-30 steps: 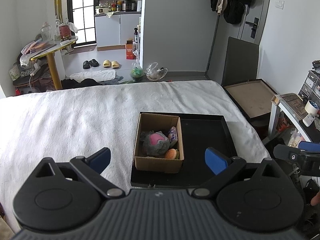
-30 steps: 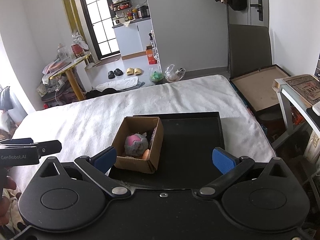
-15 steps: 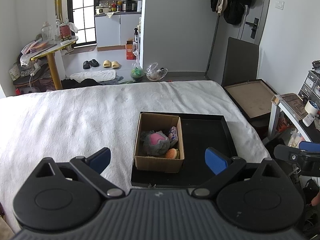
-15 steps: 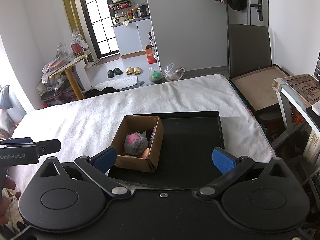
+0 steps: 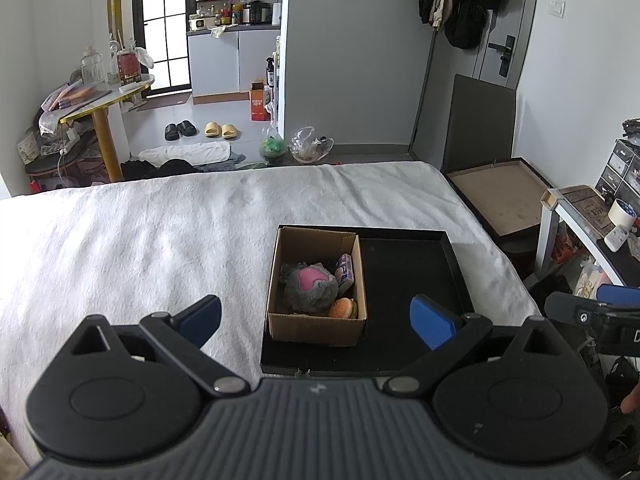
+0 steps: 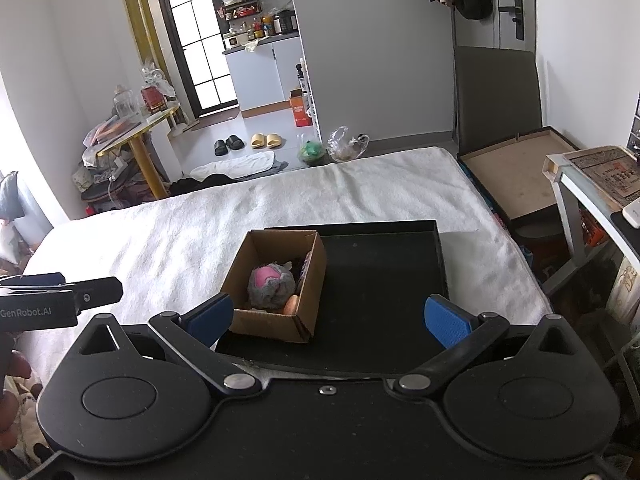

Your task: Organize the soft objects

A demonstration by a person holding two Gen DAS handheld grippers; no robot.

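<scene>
**A:** Left wrist view first: where do the soft things sit?

**B:** All in the cardboard box [image 5: 316, 326], which stands in the left part of a black tray [image 5: 404, 356] on the bed [image 5: 140, 248]. A grey and pink plush [image 5: 308, 287] fills the middle, a small burger toy [image 5: 341, 308] lies at the box's near right corner, and a little purple packet [image 5: 345, 274] leans on its right wall.

**A:** Room to move?

**B:** Plenty. The tray's right part is bare, and the white bedcover spreads wide to the left and beyond the box. The tray's near edge lies close to the bed's near edge; on the right the bed ends near a white side table [image 5: 568, 216].

**A:** And the tools?

**B:** The left tool [image 5: 316, 316] hangs above the near edge with its blue pads spread wide, holding nothing, the box framed between them. In the right wrist view the right tool [image 6: 326, 316] is likewise spread and empty, level over the tray's near edge, the box just inside its left pad. Fingers of a hand [image 6: 12, 380] show at that view's left edge behind the left tool.
</scene>
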